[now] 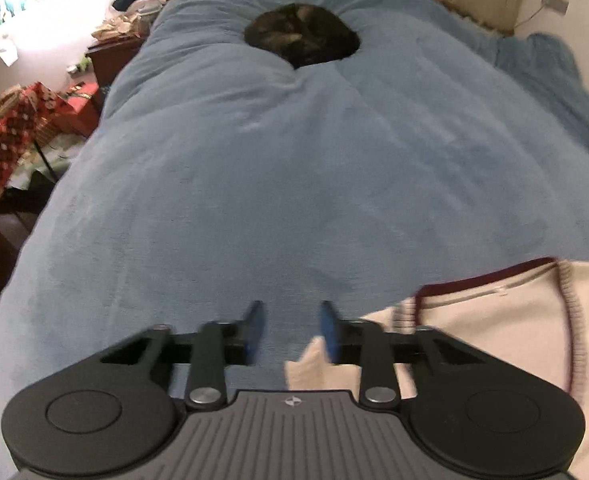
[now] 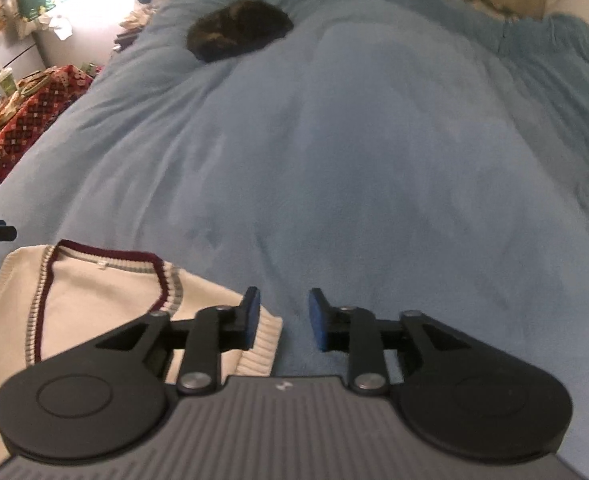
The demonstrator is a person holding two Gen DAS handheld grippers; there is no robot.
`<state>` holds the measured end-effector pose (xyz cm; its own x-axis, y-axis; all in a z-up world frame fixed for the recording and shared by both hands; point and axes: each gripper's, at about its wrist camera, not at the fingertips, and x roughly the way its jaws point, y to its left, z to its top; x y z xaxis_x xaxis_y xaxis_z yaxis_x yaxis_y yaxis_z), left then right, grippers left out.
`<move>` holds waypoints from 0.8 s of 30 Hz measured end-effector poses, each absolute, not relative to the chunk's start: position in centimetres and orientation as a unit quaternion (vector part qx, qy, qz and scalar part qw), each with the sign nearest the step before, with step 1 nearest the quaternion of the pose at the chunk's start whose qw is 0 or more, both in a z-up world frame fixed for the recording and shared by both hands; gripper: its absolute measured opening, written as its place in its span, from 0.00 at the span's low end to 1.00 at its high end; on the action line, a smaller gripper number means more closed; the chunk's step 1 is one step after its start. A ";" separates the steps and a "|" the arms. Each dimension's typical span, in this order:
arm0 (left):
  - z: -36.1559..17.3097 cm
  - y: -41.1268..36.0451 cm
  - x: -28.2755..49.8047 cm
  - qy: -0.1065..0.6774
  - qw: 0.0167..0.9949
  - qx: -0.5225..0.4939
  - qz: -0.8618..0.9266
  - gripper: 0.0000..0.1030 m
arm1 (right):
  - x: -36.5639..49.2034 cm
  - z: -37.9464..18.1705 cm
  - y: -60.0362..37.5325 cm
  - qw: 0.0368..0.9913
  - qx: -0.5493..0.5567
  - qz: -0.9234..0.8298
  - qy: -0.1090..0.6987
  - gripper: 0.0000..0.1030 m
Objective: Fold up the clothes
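A cream V-neck sweater vest (image 2: 106, 300) lies flat on the blue bedspread (image 1: 294, 184). Left hand-held gripper (image 1: 290, 330) and right hand-held gripper (image 2: 284, 316) hover open, empty; pinch both shoulder edges evenly, avoiding the cat (image 1: 302, 38).

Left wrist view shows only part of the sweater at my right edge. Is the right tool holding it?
Observer: No. The right tool is open, with nothing between its fingers.
Operator: Where is it relative to the sweater?
Observer: At the right side of the sweater. A ribbed cuff lies just beyond one finger.
Operator: Is the neckline whole?
Observer: Yes, the full V-neck shows, lying flat.
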<state>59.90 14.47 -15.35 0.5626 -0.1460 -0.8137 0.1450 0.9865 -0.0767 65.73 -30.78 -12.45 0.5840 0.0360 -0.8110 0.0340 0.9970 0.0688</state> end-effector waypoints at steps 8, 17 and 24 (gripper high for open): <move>-16.6 11.4 58.6 0.495 0.857 -0.003 -0.145 0.05 | 66.5 -12.3 -26.7 0.877 0.025 0.071 0.475 0.05; -19.8 10.3 61.0 0.490 0.862 -0.004 -0.131 0.03 | 70.5 -18.2 -23.8 0.864 0.014 0.077 0.498 0.04; -19.6 10.2 63.4 0.476 0.873 -0.014 -0.105 0.03 | 73.8 -18.5 -24.1 0.863 0.039 0.070 0.499 0.00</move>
<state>63.40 10.16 -19.56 0.5249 -0.1972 -0.8280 0.1703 0.9775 -0.1248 73.82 -24.13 -18.53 0.4920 0.1593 -0.8559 -0.0822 0.9872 0.1365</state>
